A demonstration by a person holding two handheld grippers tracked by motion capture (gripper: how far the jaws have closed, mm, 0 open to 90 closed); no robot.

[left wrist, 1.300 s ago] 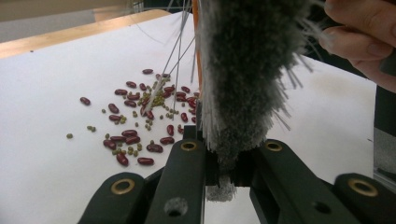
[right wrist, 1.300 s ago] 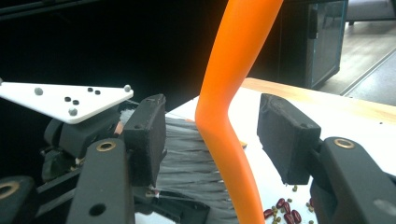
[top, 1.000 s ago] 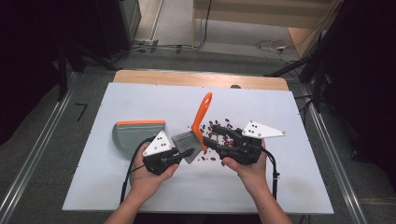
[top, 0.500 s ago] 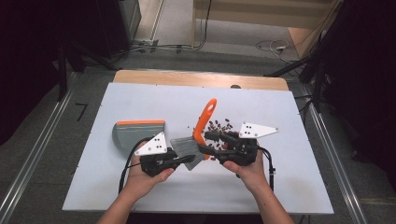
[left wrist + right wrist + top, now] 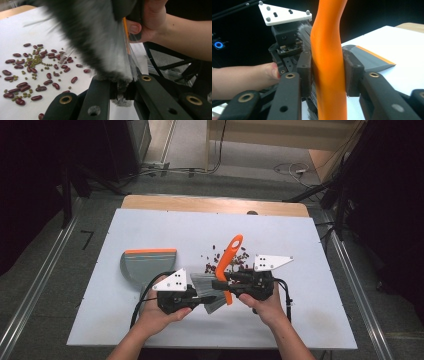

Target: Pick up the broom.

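Brush (image 5: 227, 265) lower, both grippers clamped

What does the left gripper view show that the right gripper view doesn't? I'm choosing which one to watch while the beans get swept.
The left gripper view alone shows the spilled beans, red kidney beans mixed with small green ones, scattered on the white table, and the left gripper pinching the bristle tips. The right gripper view alone shows the grey dustpan with its orange lip, and the right gripper clamped on the orange handle. Both show the brush bristles and the table.
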